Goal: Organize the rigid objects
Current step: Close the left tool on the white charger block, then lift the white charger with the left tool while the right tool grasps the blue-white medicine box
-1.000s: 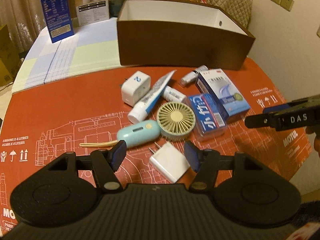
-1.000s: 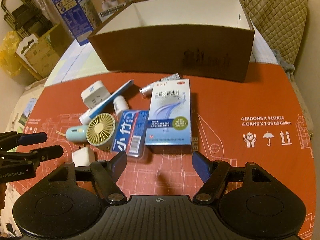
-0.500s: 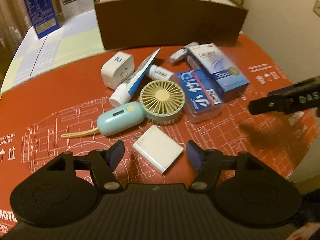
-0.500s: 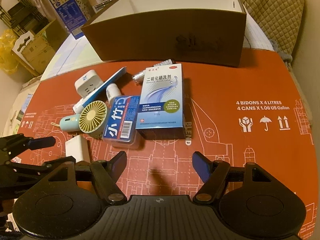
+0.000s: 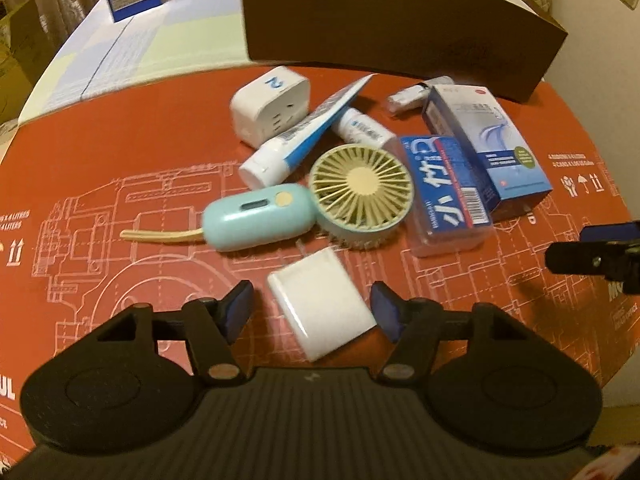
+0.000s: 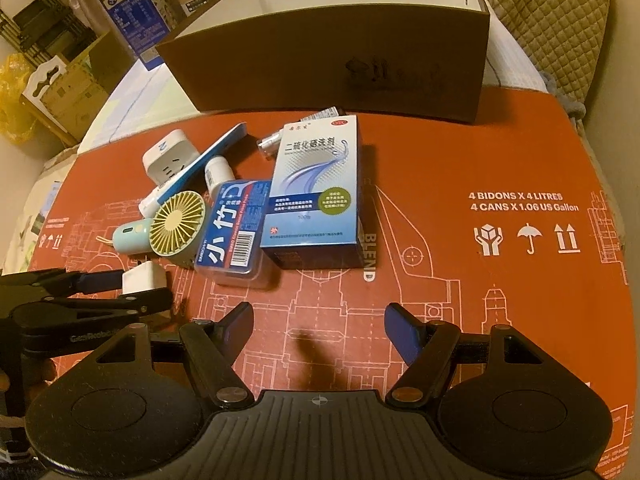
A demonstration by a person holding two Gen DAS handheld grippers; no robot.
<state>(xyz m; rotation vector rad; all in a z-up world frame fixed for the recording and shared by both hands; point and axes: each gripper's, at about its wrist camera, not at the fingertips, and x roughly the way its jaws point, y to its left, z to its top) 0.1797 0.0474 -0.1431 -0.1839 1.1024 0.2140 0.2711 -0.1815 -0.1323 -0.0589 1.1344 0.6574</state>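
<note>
Your left gripper [image 5: 312, 310] | jaws closing, not yet pressing | white flat plastic charger block [image 5: 322, 302] between pads, long axis angled | right gripper [image 6: 320, 326] open, empty

The white charger [image 5: 322, 302] lies nearest, in front of the handheld fan [image 5: 312, 208] — floss box [image 5: 446, 192] and medicine carton [image 5: 486, 150] to its right, cardboard box [image 5: 400, 20] behind all.

The left gripper [image 5: 310, 310] tips steeply downward, its blue-padded jaws closing, with a white charger block [image 5: 322, 304] between them; the pads do not press on it. In the right wrist view it enters from the left edge. The right gripper [image 6: 319, 330] also angles down, jaws partly apart with nothing between them, hovering over the surface
</note>
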